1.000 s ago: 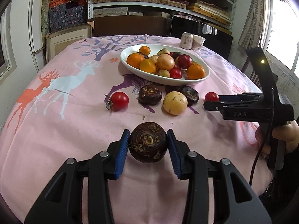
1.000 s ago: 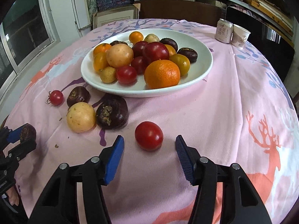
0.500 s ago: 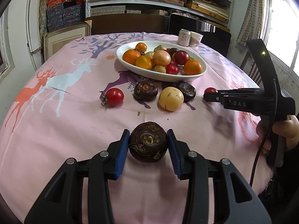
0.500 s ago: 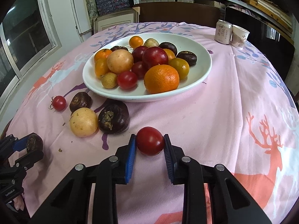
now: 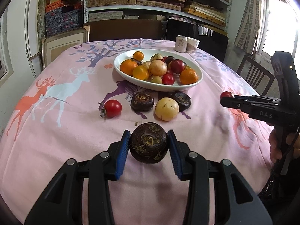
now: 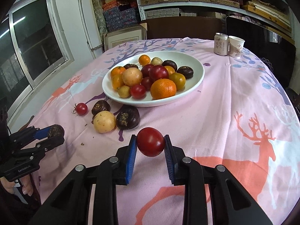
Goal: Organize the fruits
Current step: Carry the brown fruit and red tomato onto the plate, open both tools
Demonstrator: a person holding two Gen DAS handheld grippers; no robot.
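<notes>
The fruit falls into two lots. A white oval bowl [image 6: 195, 78] in the middle of the pink deer-print tablecloth [image 6: 234, 101] holds a heap of oranges, red tomatoes, yellow-skinned fruits and dark brown chestnut-like pieces. On the cloth just in front of the bowl lie four loose items: a small stemmed tomato [image 5: 112, 108], a dark ridged fruit [image 5: 142, 100], a pale yellow fruit [image 5: 166, 109] and a second dark fruit [image 5: 181, 100], the last three close together, the yellow one touching the second dark one.

The left claw [image 5: 149, 151] stands part-way closed, its blue pads pressed on both sides of a dark brown, rough-skinned round fruit [image 5: 149, 145] with a tan scar on its face. That fruit sits at the tips of the fingers, nearer the table edge than the loose group.

The right claw [image 6: 150, 145] is closed narrow on a smooth, glossy red tomato [image 6: 150, 142]; both pads bear on its flanks. The tomato appears clear of the cloth, short of the bowl's near rim and just beside the loose dark fruit. Seen from the left camera, the tomato shows only as a red tip beyond the black fingers.

A drinks can [image 6: 220, 44] and a paper cup [image 6: 236, 46] stand side by side at the far edge, well apart from the fruit. A hand [image 5: 277, 146] grips the right handle.
</notes>
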